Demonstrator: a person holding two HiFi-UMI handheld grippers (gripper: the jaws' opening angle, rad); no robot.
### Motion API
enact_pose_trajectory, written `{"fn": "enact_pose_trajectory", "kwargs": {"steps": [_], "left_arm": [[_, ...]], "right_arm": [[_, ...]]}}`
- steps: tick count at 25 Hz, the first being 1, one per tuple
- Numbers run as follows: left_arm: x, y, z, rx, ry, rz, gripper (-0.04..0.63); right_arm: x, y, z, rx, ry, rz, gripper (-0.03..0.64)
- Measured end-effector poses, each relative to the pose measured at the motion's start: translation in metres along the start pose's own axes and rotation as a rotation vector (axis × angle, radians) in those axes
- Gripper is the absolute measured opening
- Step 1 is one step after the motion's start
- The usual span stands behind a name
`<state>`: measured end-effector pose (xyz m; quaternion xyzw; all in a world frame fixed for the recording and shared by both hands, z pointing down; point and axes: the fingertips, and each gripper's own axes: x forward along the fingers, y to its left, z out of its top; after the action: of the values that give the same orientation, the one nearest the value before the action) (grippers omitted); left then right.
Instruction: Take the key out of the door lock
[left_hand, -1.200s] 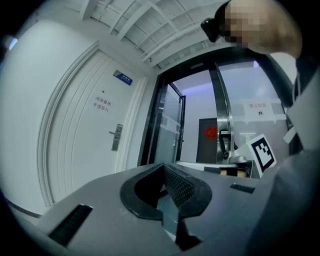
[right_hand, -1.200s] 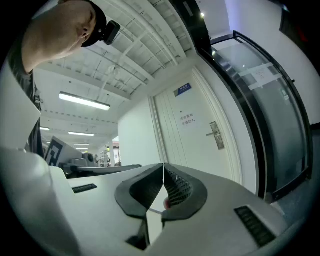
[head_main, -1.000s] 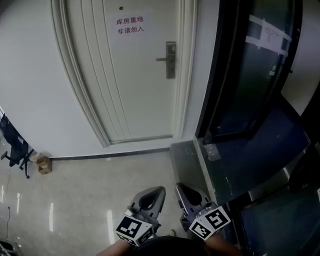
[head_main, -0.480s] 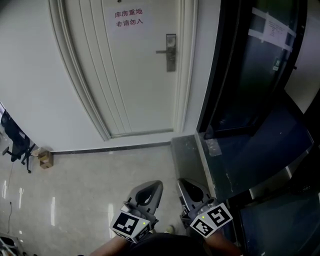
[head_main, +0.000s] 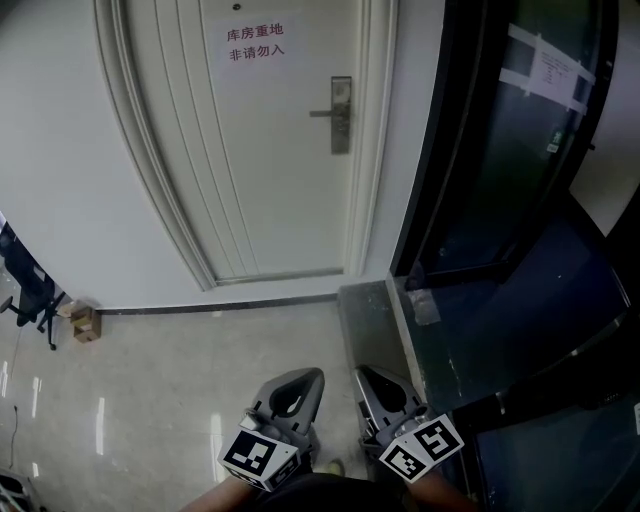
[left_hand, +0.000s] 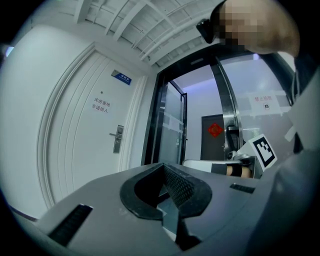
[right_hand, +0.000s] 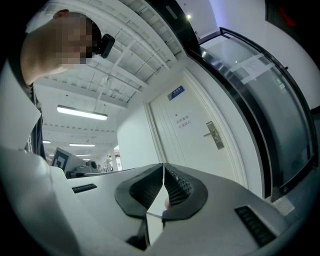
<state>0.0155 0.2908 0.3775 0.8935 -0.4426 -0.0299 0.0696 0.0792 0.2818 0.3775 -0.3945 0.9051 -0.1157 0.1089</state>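
Note:
The white door (head_main: 270, 160) stands shut ahead, with a metal lock plate and lever handle (head_main: 340, 114) at its right side. The lock also shows in the left gripper view (left_hand: 118, 139) and the right gripper view (right_hand: 214, 135). A key is too small to make out in any view. My left gripper (head_main: 300, 385) and right gripper (head_main: 378, 388) hang side by side low in the head view, far from the door. Both are shut with nothing between the jaws, tips meeting in the left gripper view (left_hand: 162, 166) and the right gripper view (right_hand: 163, 165).
A paper sign (head_main: 258, 45) is taped on the door. A dark-framed glass door (head_main: 500, 150) stands to the right, with a grey sill (head_main: 368, 320) at its foot. A small cardboard box (head_main: 84, 322) and an office chair (head_main: 28, 292) sit on the glossy tiled floor at left.
The head view has shifted slightly, so the door sits a little higher in frame. The left gripper sank a touch; both stay shut and low.

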Motion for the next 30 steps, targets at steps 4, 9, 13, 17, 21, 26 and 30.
{"fn": "enact_pose_trajectory", "kwargs": {"steps": [4,9,13,17,21,26,30], "left_arm": [[0.019,0.017,0.000,-0.006,-0.003,-0.015,0.006],[0.051,0.053,0.003,-0.009,-0.007,-0.042,0.006],[0.080,0.093,0.012,-0.002,-0.013,-0.063,0.006],[0.106,0.134,0.020,-0.002,-0.015,-0.086,0.006],[0.127,0.169,0.028,-0.003,-0.022,-0.107,0.006],[0.145,0.199,0.031,-0.007,-0.020,-0.122,0.006],[0.159,0.216,0.031,-0.014,-0.017,-0.126,0.006]], "right_arm": [[0.018,-0.014,-0.003,-0.010,0.007,-0.015,0.015],[0.060,-0.038,-0.003,-0.029,0.010,-0.041,0.015],[0.104,-0.058,0.003,-0.045,0.002,-0.067,0.015],[0.151,-0.075,0.006,-0.066,-0.002,-0.096,0.015],[0.190,-0.089,0.008,-0.078,-0.009,-0.117,0.015],[0.223,-0.101,0.008,-0.080,-0.003,-0.134,0.015],[0.242,-0.115,0.008,-0.086,-0.001,-0.143,0.015]]}}
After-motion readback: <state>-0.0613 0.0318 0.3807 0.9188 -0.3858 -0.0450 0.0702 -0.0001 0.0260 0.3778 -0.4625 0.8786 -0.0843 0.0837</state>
